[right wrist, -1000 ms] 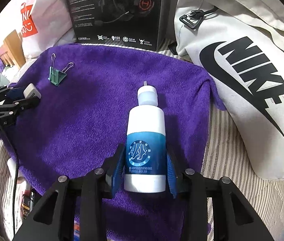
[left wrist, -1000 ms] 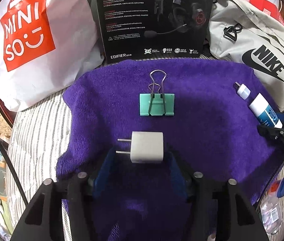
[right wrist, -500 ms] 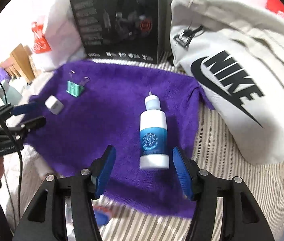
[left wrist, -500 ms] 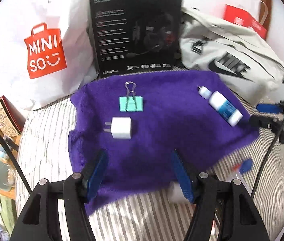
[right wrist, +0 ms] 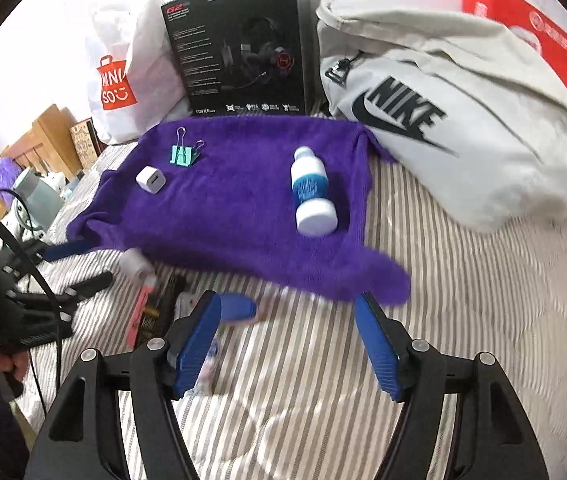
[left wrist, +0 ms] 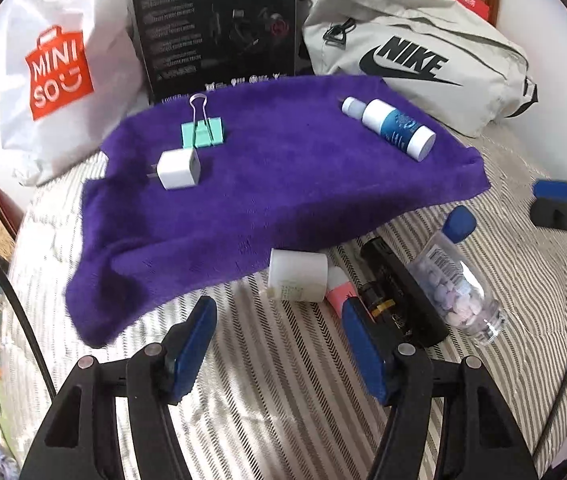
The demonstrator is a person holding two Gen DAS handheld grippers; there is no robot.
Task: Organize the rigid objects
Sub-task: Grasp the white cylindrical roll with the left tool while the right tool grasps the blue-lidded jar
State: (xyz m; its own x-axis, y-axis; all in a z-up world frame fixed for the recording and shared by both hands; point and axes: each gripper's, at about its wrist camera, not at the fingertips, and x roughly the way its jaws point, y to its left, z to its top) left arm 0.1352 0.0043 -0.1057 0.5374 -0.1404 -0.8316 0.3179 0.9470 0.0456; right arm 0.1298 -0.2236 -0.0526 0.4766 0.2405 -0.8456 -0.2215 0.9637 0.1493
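Left gripper (left wrist: 279,344) is seen at bottom centre of its view, jaws spread, nothing between them, only striped bedding (left wrist: 283,400) below. Just above its right finger a white jar (left wrist: 298,275), a pink tube (left wrist: 341,290), a black device (left wrist: 399,292) and a clear pill bottle (left wrist: 457,280) are lying off the cloth. Farther up, the purple towel (left wrist: 283,184) carries the white charger (left wrist: 179,168) and green binder clip (left wrist: 202,131) at upper left, and the white-and-blue bottle (left wrist: 389,128) at upper right.

Right gripper (right wrist: 287,340) is at bottom centre of its view; its jaws have just been opening and are spread with nothing between them. The bottle (right wrist: 310,192) is lying above it, apart, near the towel's (right wrist: 223,220) right edge. Charger (right wrist: 150,179) and clip (right wrist: 182,155) are at the towel's upper left. Behind: headset box (right wrist: 243,48), grey bag (right wrist: 463,120).
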